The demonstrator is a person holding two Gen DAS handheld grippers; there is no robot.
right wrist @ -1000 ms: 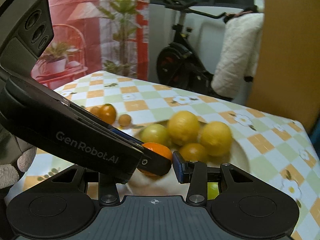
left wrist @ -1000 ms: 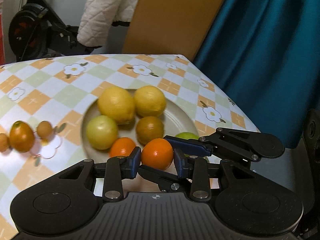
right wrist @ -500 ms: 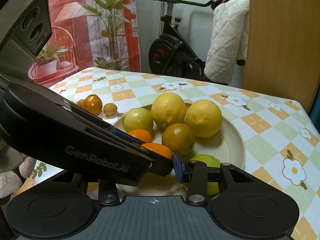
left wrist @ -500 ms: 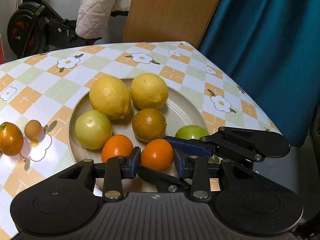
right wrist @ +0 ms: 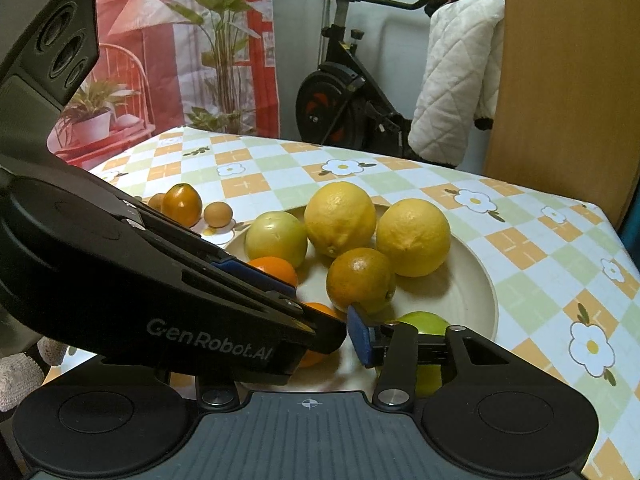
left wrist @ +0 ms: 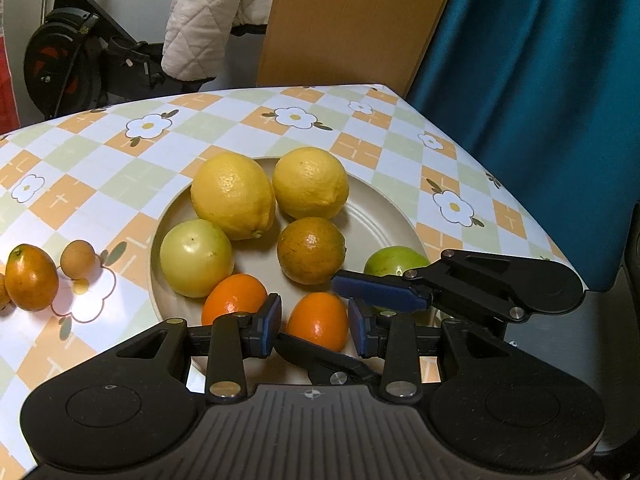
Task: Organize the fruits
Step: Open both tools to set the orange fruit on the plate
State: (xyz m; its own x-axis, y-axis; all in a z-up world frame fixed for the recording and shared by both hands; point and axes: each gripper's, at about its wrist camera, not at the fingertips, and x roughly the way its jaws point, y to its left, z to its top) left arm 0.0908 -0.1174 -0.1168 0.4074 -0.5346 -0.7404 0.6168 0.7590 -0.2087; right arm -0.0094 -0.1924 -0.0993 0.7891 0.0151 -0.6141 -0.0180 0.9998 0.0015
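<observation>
Orange, the small oval kumquat (left wrist: 318, 321) sat low centre on the beige round plate (left wrist: 384, 216) between the left gripper (left wrist: 316, 326)'s released jaws, so withdrawing straight back seemed wisest.

Our left gripper (left wrist: 316, 323) sits low, its blue pads parted with gaps either side of what lies between them. Our right gripper (left wrist: 320, 320) crosses in from the right, one padded finger (left wrist: 380, 290) above, the other below; it seems spread, though our own view is blocked.
</observation>
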